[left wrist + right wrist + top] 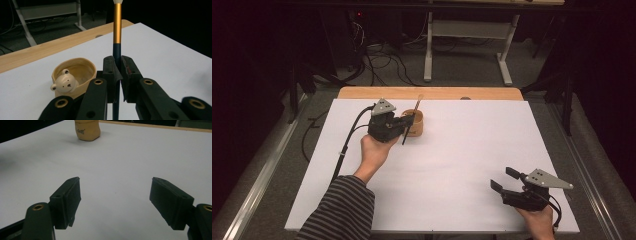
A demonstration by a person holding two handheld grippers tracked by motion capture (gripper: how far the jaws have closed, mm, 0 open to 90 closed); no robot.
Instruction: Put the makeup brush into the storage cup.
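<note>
The left tongs (117,75) grip a dark-blue-and-gold brush (117,30) upright, at three o'clock of the tan bear-faced ceramic cup (75,72). Probably next: lower it inside. Right tongs (115,202) wide open, empty.

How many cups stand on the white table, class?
1: the tan bear-faced cup stands toward the far side of the table, beside the left gripper, which holds a pen.
</note>
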